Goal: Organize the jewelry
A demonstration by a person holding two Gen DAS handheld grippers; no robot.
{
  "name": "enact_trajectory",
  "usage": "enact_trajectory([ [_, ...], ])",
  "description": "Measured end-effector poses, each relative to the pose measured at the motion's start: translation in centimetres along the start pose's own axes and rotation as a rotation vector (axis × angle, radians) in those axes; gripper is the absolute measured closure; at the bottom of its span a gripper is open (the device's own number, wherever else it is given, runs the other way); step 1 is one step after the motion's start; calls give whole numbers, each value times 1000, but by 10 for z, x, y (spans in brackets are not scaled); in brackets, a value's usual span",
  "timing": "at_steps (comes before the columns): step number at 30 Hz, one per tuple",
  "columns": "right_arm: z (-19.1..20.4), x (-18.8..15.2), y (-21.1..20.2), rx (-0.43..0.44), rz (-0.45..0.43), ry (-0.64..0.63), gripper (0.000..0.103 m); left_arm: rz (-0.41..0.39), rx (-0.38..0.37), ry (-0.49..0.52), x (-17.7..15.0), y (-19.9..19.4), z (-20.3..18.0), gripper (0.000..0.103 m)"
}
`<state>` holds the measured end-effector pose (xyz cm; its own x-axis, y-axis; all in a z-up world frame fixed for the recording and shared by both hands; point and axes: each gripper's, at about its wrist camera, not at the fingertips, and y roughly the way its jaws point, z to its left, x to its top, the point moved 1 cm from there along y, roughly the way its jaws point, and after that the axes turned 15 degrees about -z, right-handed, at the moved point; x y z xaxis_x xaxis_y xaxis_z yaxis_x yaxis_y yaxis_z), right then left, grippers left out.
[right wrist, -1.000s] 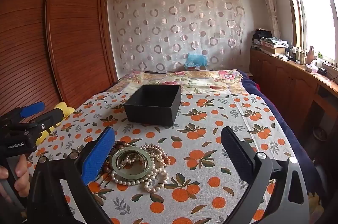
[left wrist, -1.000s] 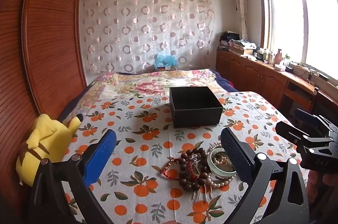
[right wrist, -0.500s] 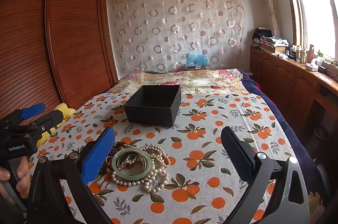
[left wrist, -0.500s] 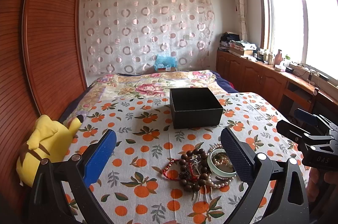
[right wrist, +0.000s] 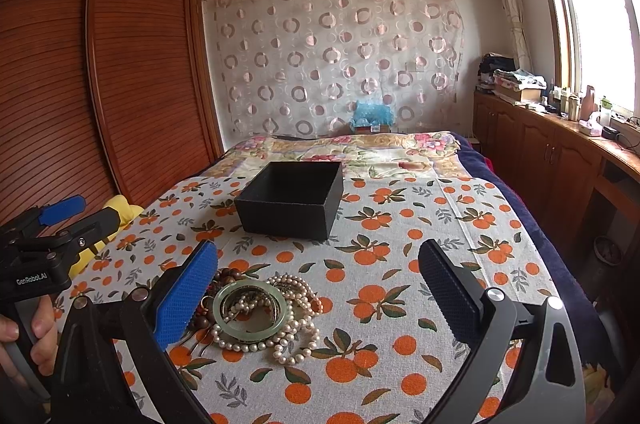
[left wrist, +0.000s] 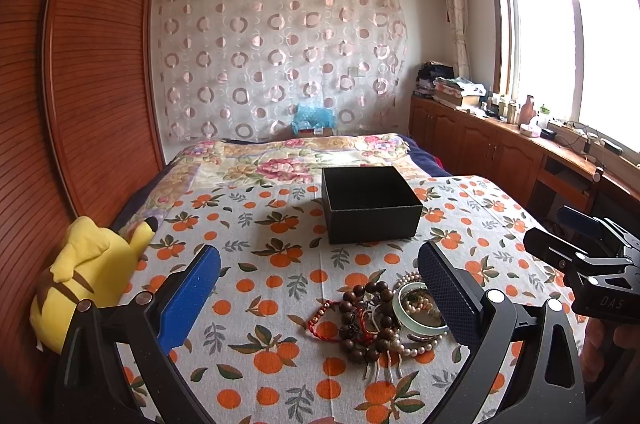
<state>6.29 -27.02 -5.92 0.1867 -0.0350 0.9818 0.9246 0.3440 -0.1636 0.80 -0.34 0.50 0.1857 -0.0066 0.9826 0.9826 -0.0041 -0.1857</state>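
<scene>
Left hand-held gripper (left wrist: 319, 278): Its two fingers are wide apart and hold nothing. It hangs low over the bed, with the jewelry pile just in front of its right finger. I think it waits there so it can go down for a piece.

Right hand-held gripper (right wrist: 318, 278): Its fingers are wide apart too, with nothing between them. The pile sits by its left finger, so both tools point at the same spot from two sides.

Jewelry pile (left wrist: 384, 316): All the pieces lie in one heap on the bed, close to both tools and nearer than the box. None is in the box that I can see.

Green bangle (right wrist: 251, 310): It lies flat on top of the pearls, so it looks easy to pick first.

Pearl strands (right wrist: 294, 320): They curl under and around the bangle, so they may drag along when one piece is lifted.

Brown wooden beads (left wrist: 362, 320): They are tangled with a thin red bracelet (left wrist: 320, 320) on the left of the heap.

Black box (right wrist: 291, 199): It stands open a bit past the pile, in the middle of the bed. Its top is open so pieces can be dropped in.

Bed cover (right wrist: 400, 264): Soft cloth with oranges; things sink into it a little.

Yellow plush toy (left wrist: 86, 276): It rests at the left edge of the bed, away from the work.
</scene>
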Motion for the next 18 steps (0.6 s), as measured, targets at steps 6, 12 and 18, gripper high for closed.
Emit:
enact_trajectory([
  [6, 0, 1, -1, 1, -1, 0, 3, -4, -2, -1, 5, -4, -1, 8],
  [12, 1, 2, -2, 2, -2, -1, 3, -6, -3, -1, 11, -4, -3, 8],
  [18, 1, 2, -2, 1, -2, 0, 3, -3, -5, -1, 21, 2, -11, 8],
])
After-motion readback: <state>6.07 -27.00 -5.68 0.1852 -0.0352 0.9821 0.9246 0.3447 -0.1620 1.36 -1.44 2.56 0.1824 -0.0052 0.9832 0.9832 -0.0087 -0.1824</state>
